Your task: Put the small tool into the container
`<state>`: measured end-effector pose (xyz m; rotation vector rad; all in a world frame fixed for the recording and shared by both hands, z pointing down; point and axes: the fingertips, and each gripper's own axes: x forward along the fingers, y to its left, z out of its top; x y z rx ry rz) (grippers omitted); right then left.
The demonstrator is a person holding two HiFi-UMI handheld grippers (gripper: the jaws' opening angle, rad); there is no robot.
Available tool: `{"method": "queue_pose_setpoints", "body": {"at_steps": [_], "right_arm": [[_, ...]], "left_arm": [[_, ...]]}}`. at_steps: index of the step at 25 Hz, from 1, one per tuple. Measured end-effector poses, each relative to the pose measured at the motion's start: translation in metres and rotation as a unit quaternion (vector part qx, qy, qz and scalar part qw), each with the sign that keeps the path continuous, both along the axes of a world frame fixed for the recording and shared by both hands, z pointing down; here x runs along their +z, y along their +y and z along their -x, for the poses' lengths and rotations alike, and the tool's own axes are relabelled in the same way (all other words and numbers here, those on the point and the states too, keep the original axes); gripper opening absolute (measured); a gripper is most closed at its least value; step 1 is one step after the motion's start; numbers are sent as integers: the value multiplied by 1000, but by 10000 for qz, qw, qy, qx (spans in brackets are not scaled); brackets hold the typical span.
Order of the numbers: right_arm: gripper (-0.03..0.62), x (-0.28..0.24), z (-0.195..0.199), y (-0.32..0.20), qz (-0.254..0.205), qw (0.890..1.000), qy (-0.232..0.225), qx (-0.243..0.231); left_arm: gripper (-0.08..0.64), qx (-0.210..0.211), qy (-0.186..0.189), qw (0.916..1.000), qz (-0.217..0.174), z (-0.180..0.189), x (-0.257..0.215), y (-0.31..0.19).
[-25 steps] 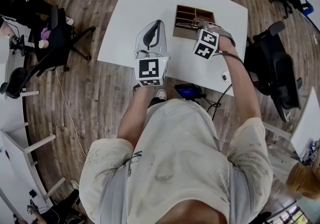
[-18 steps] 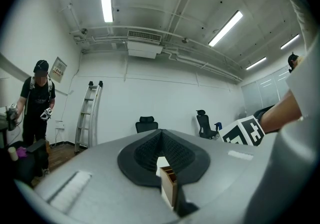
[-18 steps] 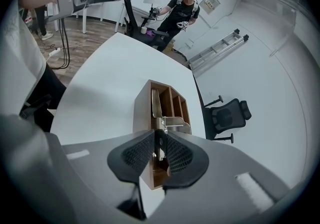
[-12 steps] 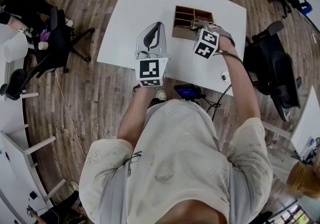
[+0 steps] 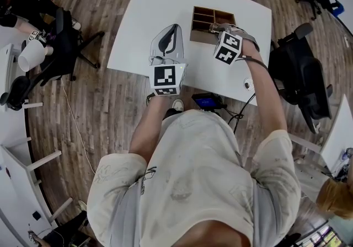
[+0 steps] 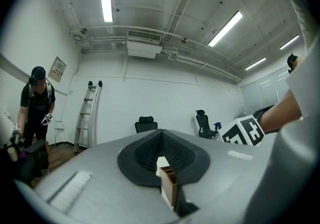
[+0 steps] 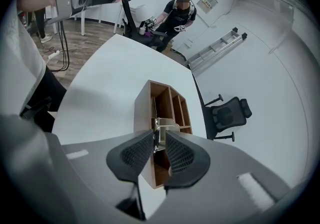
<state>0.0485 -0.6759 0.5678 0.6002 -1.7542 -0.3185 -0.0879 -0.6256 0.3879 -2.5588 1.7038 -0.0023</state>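
A brown wooden container (image 5: 204,21) with several compartments stands on the white table (image 5: 143,14) toward its far right. My right gripper (image 5: 214,30) hangs over the container's near right corner. In the right gripper view my right gripper (image 7: 159,141) is shut on a small silvery metal tool (image 7: 162,127), held just above the container (image 7: 161,100). My left gripper (image 5: 170,35) rests left of the container, over the table's middle. In the left gripper view my left gripper (image 6: 160,138) is shut with nothing in it, and a corner of the container (image 6: 169,187) shows below it.
A small round object (image 5: 249,83) lies at the table's near right, and a black device (image 5: 207,100) sits at the near edge. Black office chairs (image 5: 300,72) stand right of the table and another (image 5: 58,42) left. A person (image 7: 175,13) stands beyond the table's left end.
Both grippers and the container keep their places. At the far left a person has brought a white cup into view.
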Motion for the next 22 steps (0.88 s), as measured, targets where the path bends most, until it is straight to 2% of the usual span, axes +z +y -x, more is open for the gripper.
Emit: {"method": "queue_pose_setpoints", "body": {"at_steps": [16, 22], "right_arm": [[84, -7, -4, 9, -43, 9998, -162, 72], [84, -8, -3, 4, -132, 9987, -442, 212]], "left_arm": [[11, 31, 12, 10000, -6, -4, 1, 4], [11, 111, 58, 9999, -49, -6, -1, -3]]}}
